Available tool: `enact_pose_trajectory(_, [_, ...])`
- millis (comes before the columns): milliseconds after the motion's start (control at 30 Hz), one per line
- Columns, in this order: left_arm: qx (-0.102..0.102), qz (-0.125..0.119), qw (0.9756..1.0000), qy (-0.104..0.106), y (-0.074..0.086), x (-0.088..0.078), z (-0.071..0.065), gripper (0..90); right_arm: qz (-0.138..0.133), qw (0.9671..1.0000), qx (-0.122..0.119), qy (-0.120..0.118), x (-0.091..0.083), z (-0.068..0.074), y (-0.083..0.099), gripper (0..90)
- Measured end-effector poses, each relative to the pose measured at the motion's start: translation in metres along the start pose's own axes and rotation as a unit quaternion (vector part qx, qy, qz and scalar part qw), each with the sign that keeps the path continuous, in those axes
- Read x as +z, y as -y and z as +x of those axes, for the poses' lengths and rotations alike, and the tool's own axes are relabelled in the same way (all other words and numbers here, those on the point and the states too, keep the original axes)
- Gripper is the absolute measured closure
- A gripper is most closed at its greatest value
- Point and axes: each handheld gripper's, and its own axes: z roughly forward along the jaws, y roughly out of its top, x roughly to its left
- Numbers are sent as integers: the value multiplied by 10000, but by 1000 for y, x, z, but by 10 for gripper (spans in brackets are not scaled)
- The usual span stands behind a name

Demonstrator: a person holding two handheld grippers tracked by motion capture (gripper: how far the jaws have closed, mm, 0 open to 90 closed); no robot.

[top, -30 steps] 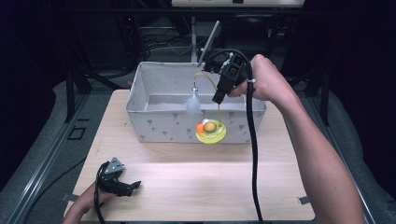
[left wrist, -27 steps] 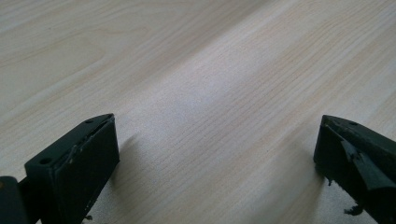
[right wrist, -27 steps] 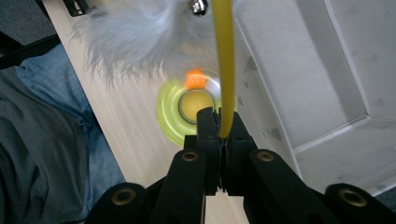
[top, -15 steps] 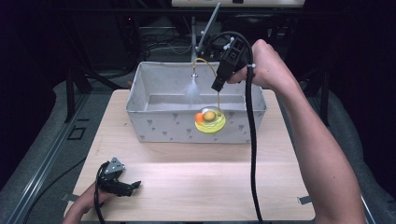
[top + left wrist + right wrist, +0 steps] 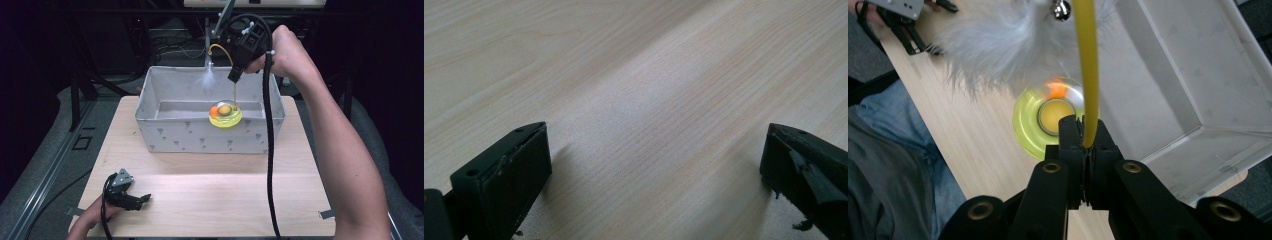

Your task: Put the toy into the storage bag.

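The right tool [image 5: 234,77] is higher than a second ago, clamped on the yellow wand [image 5: 1087,75] of a cat toy, whose yellow-green base [image 5: 225,117] has lifted and now hangs over the near part of the white bin [image 5: 165,137]. The left tool [image 5: 142,198] has stayed put low over the wooden surface [image 5: 210,195], jaws apart. The bin wall stands beneath the base. A white feather tuft [image 5: 993,45] and small bell [image 5: 1062,7] dangle from the curved wand.
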Motion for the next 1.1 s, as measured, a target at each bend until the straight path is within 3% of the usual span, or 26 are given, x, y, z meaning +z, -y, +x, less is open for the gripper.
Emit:
enact_pose_trajectory(467, [10, -1, 10000, 2, 0, 0, 0, 0, -49, 9987, 459, 232, 5, -29, -5, 884])
enact_pose_trajectory(1100, [13, -2, 10000, 3, 0, 0, 0, 0, -202, 9927, 1057, 542, 20, -60, -9, 883])
